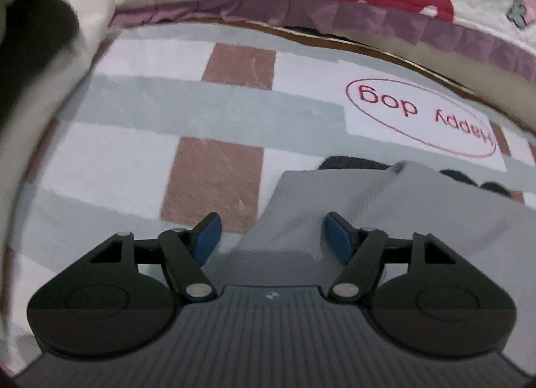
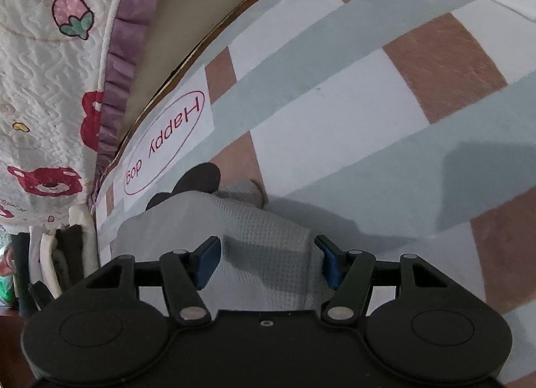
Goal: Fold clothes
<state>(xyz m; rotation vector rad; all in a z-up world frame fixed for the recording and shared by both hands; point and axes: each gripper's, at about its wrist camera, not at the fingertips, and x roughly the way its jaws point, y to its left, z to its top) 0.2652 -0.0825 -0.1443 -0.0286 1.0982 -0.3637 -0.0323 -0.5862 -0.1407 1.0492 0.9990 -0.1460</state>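
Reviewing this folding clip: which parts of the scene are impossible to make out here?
- Grey garment: left wrist view, near edge hidden by the left gripper; type unclear.
- Same garment, right wrist view: near part covered by the right gripper.
- Dark item under it: mostly covered.
- Blurred pale and black shape: top-left, cut off.

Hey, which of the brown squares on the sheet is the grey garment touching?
In the right wrist view, the narrow brown square right of the "Happy dog" label. The grey garment overlaps its lower end; the others lie clear.
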